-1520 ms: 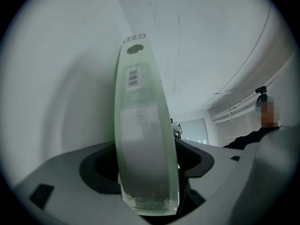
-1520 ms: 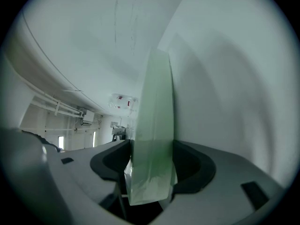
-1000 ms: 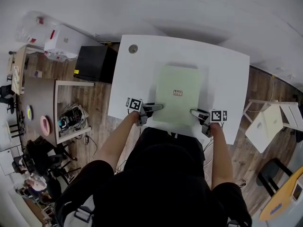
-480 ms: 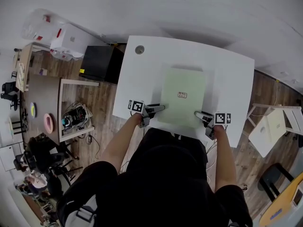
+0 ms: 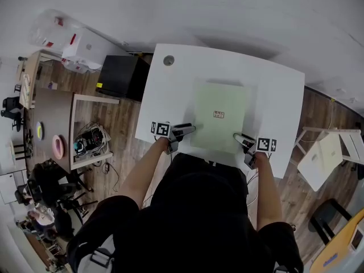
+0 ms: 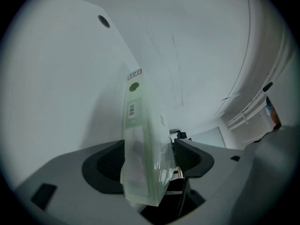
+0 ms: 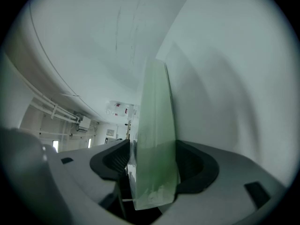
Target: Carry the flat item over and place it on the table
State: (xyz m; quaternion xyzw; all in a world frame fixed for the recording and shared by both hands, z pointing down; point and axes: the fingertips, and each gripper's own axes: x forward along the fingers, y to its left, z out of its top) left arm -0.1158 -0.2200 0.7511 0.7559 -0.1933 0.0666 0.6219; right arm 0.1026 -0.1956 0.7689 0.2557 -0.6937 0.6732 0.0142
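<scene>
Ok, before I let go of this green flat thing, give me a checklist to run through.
1. Left claw shut on the flat item: ok.
2. Right claw shut on the same item's other near corner: ok.
3. Item wholly over the white table, inside its edges: ok.
4. Item apart from the round grommet at the table's far left corner: ok.
5. Item's underside resting on the tabletop: cannot tell.
6. Nothing lying under the item: cannot tell.
</scene>
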